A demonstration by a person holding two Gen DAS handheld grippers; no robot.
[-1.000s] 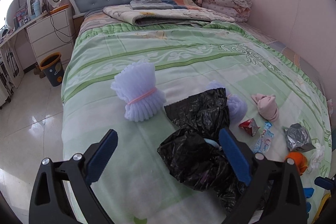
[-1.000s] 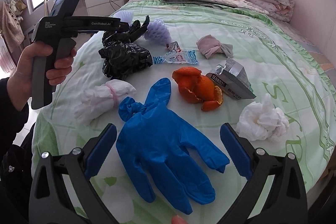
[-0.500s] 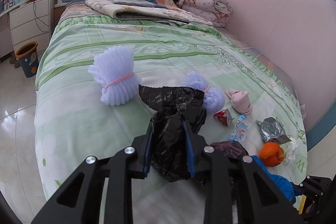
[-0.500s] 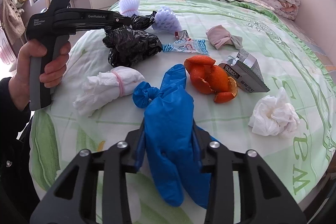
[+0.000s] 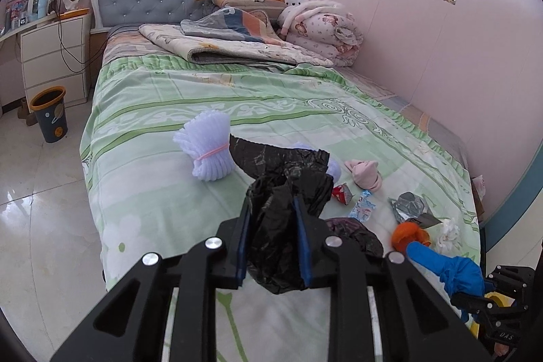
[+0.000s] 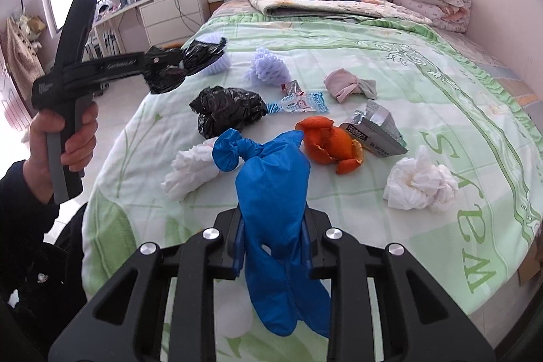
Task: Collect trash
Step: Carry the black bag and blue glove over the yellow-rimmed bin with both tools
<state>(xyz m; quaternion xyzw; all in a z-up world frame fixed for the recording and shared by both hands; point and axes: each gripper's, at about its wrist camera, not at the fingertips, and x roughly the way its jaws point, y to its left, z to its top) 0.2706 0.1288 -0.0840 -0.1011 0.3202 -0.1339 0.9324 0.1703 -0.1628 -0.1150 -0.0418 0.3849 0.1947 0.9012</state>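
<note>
My left gripper (image 5: 273, 206) is shut on a crumpled black plastic bag (image 5: 278, 246), held off the green bedspread (image 5: 152, 111); the right wrist view shows that bag (image 6: 190, 60) hanging from its tips. The jaws of my right gripper (image 6: 273, 216) are closing, the pads pressing on a knotted blue glove (image 6: 271, 178) that is raised above the bed. Lying on the bed are a second black bag (image 6: 227, 109), orange peel (image 6: 329, 141), a white tissue wad (image 6: 420, 182), a foil packet (image 6: 376, 128), a pink sock (image 6: 346, 83), wrappers (image 6: 302, 100), foam nets (image 6: 268, 68) and a white bundle (image 6: 193, 168).
A small waste bin (image 5: 49, 112) stands on the tiled floor left of the bed, beside white drawers (image 5: 54, 53). Folded quilts (image 5: 237, 46) and a plush goose fill the head end. A pink wall runs along the far side. A person's hand (image 6: 64, 138) grips the left tool.
Both grippers went from wide open to shut: the left took the black bag, the right took the blue glove. Both have risen with their loads off the bedspread.
</note>
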